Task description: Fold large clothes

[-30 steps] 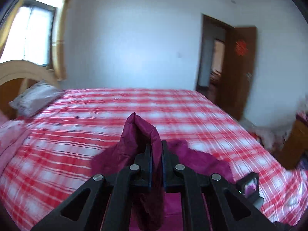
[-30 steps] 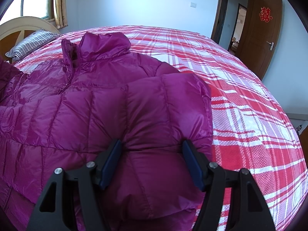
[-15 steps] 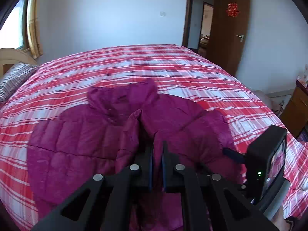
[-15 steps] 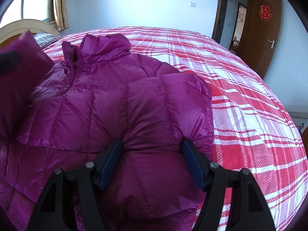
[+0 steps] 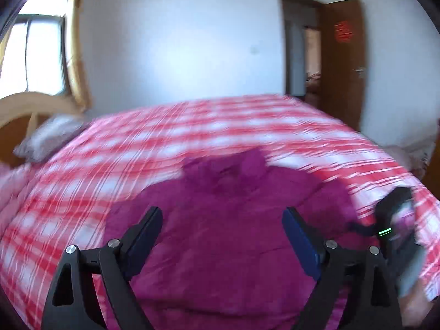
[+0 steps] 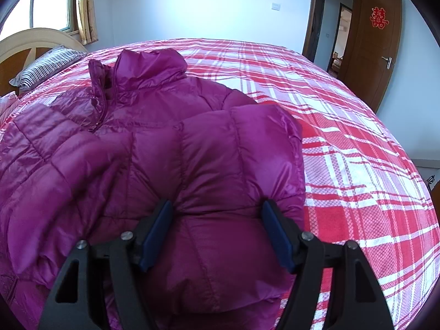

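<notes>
A magenta puffer jacket [image 6: 154,126] lies front up on the red-and-white plaid bed [image 6: 343,137], collar toward the far side. My right gripper [image 6: 217,205] is shut on the puffy folded sleeve at the jacket's near right, and the fabric bulges between its blue pads. The other sleeve [image 6: 46,165] lies folded across the jacket's left half. In the blurred left wrist view the jacket [image 5: 225,206] spreads out below my left gripper [image 5: 221,214]. Its jaws are opening and stand wide, with nothing pinched between them.
A striped pillow [image 6: 46,66] and a wooden headboard [image 6: 33,38] are at the far left under a window. A brown door [image 6: 376,44] stands ajar at the far right. A black camera housing [image 5: 393,220] with a green light sits at the right of the left wrist view.
My left gripper let go of the jacket fabric it was pinching, and its jaws went from shut to wide. It sank toward the jacket. The released sleeve now lies over the jacket's left side. The right gripper kept still.
</notes>
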